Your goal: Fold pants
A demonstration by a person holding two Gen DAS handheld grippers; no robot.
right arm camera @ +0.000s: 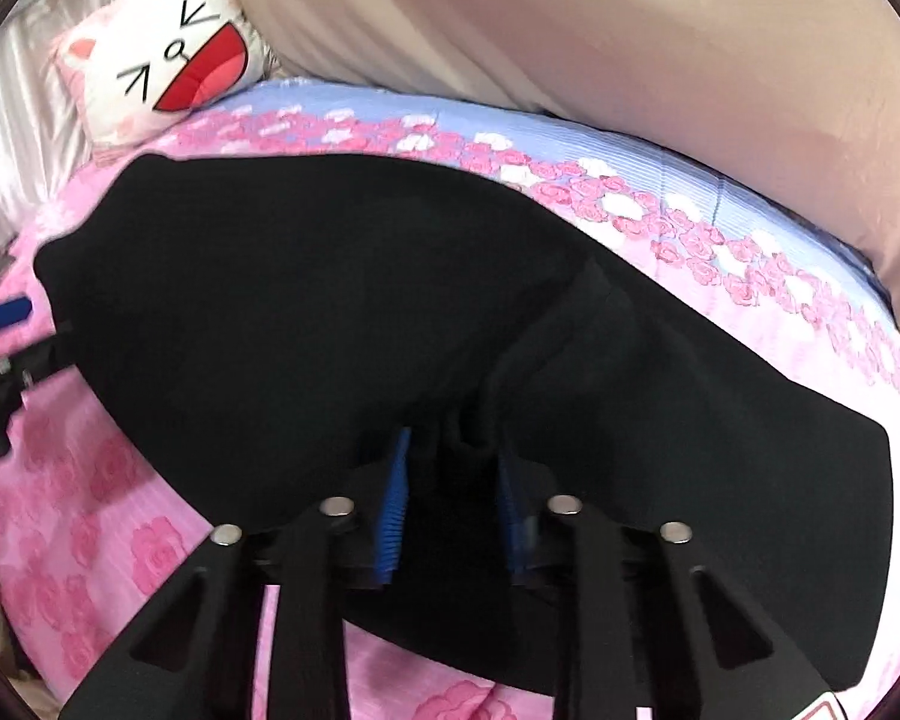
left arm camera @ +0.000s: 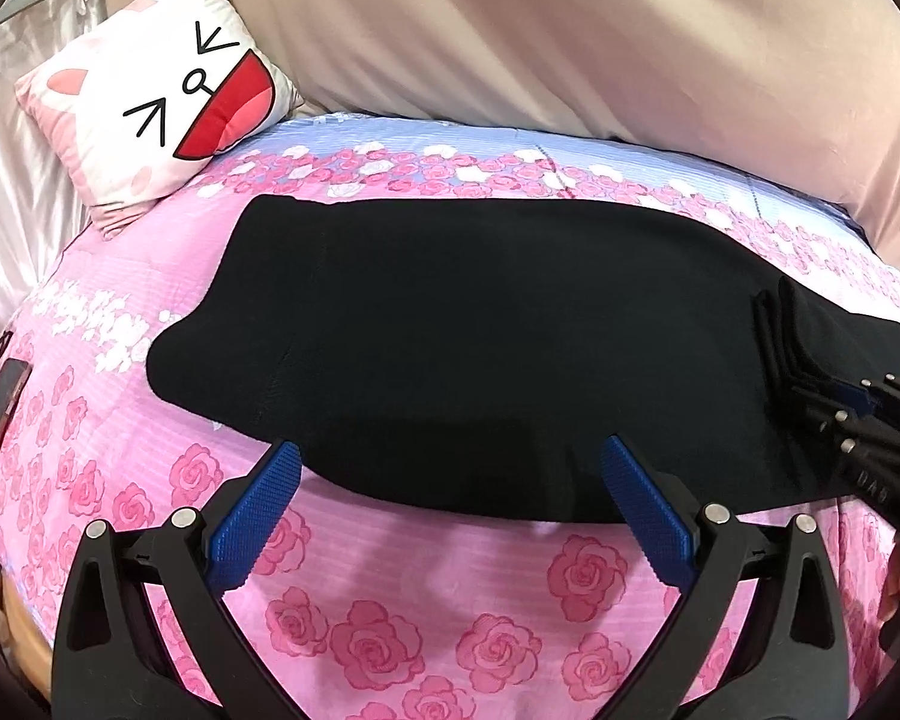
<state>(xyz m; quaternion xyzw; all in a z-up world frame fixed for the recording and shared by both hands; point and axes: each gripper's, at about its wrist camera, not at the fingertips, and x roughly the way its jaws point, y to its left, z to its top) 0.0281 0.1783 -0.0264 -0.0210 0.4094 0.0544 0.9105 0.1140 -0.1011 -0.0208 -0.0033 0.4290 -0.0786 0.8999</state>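
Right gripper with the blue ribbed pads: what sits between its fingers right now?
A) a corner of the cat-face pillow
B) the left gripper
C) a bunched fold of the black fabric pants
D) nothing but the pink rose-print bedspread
C: in the right wrist view, the right gripper has a gathered ridge of the black fabric pants squeezed between its blue pads.

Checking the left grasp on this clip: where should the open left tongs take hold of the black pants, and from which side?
Grip the near edge of the black pants, approaching from the front of the bed. That hem lies flat and exposed on the rose sheet, straight between the open left tongs. The right tongs already pinch a bunched fold at the other end, so likely take the matching edge.
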